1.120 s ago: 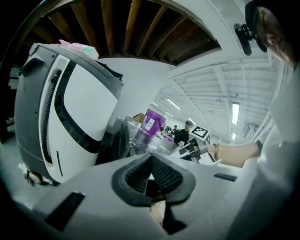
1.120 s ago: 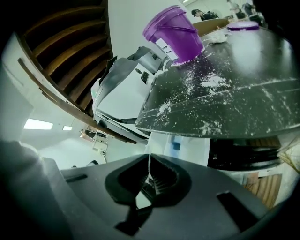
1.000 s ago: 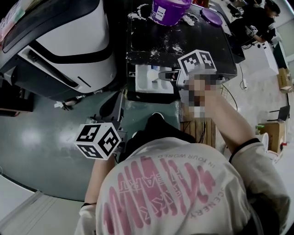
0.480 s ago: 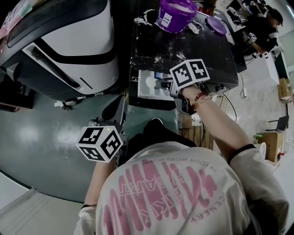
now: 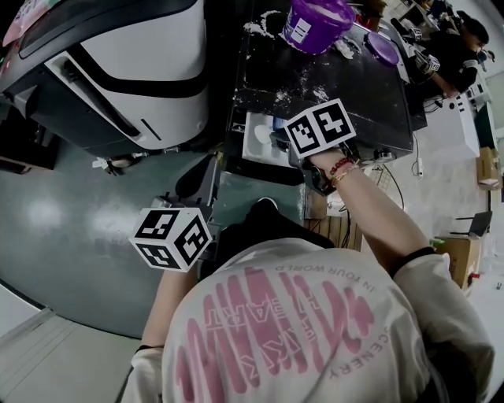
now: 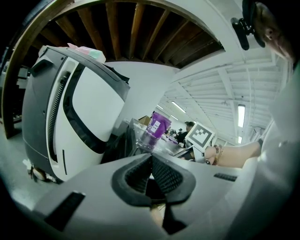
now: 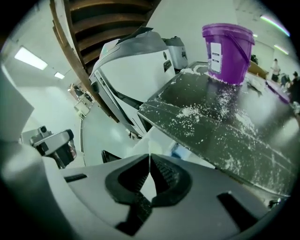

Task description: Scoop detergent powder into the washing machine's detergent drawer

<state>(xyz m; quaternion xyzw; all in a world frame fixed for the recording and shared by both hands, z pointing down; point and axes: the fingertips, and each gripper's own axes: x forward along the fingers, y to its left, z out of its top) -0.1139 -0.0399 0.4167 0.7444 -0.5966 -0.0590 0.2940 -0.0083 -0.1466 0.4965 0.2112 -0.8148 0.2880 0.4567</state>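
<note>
Head view is showing the detergent drawer (image 5: 256, 130) pulled out, white, at the front edge of the black machine top (image 5: 354, 86). The right gripper (image 5: 282, 142) is being held tip-down over that drawer, its marker cube (image 5: 319, 128) covering the jaws, so their state is not being shown there. The left gripper (image 5: 197, 189) is being held lower, well apart from the drawer, over the grey floor (image 5: 71, 220).

Right gripper view is giving what the cube hides: the jaws of the right gripper (image 7: 149, 157) are being pressed together. A thin pale sliver is being seen at the tips, and what it is cannot be told. The drawer (image 7: 161, 145) is lying just past them, under the edge of the top (image 7: 225, 122). Spilled powder (image 7: 192, 111) is being shown far more clearly here than from above (image 5: 295, 93). The purple bucket (image 7: 227, 49) is standing at the back of the top (image 5: 315, 20), with a purple lid (image 5: 383, 47) beside it.

Left gripper view is showing the left gripper (image 6: 151, 158) pressed shut on nothing, the white machine (image 6: 89, 108) filling the left side, and the bucket (image 6: 158, 125) and the right gripper's cube (image 6: 201, 135) far off. The drawer is not being shown in this view.
</note>
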